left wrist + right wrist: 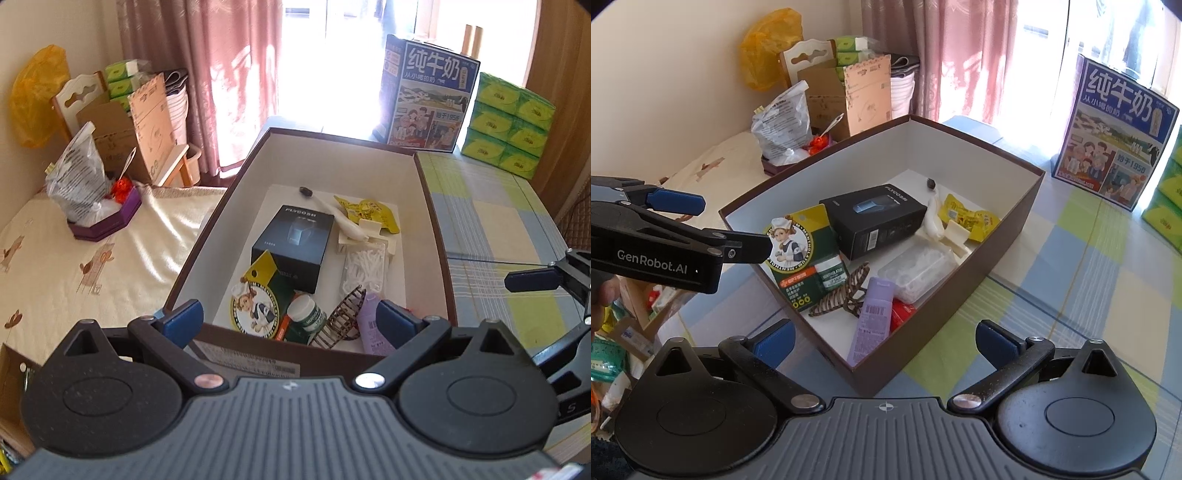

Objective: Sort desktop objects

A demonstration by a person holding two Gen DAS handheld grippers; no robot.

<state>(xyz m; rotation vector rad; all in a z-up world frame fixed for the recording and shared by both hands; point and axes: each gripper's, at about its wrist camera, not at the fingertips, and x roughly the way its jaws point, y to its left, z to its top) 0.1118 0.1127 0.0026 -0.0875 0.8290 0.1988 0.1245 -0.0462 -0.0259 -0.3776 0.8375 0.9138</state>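
Both hand-held grippers hang empty above the near end of the box (1004, 236): the left hand-held gripper (290, 317) has its jaws spread wide with nothing between them, and the right hand-held gripper (884, 338) is likewise released. The task's things lie piled inside the box on the checked surface (1071, 295): a black carton (875, 218), a green card pack (809, 254), a hair claw (842, 291), a purple tube (871, 317) and a clear case (919, 273). They overlap closely, so a reach for the tube could snag the claw or drag the card pack. The box wall may block a low finger.
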